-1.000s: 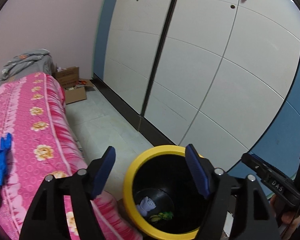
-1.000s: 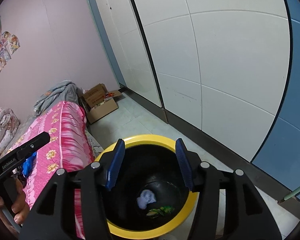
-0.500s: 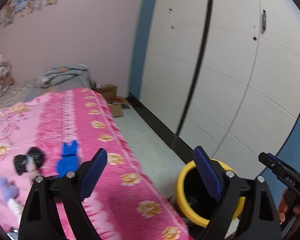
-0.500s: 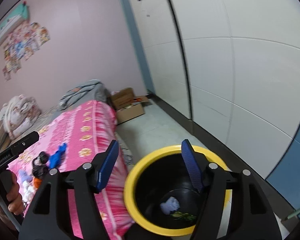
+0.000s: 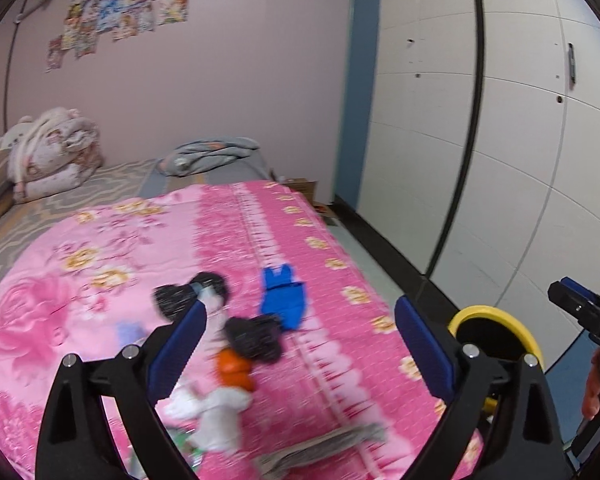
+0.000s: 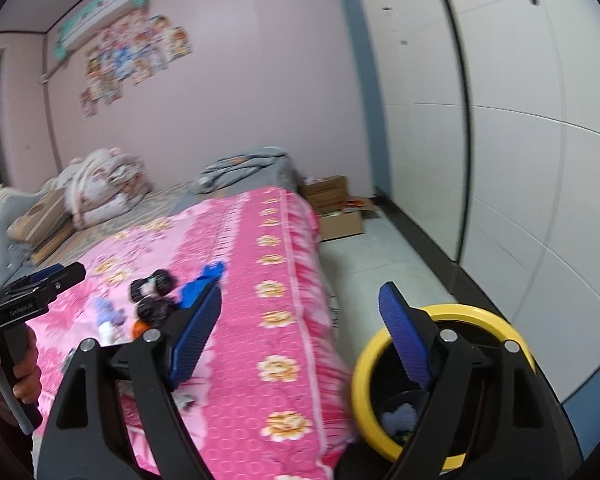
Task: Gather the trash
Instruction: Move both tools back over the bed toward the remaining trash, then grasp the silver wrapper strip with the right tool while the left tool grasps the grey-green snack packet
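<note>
Trash lies on the pink floral bed: a blue scrap, two black crumpled pieces, an orange piece and white paper. My left gripper is open and empty above this pile. The yellow-rimmed black bin stands on the floor beside the bed, holding a pale wad. It also shows in the left wrist view. My right gripper is open and empty, between bed edge and bin. The blue scrap shows there too.
White wardrobe doors line the right side. An open cardboard box sits on the tiled floor at the far end. Folded bedding and a grey blanket lie at the bed's head. A narrow floor strip runs between bed and wardrobe.
Both grippers have swung left and up from over the bin toward the bed. The trash pile has come into the left view. Both stay open.
</note>
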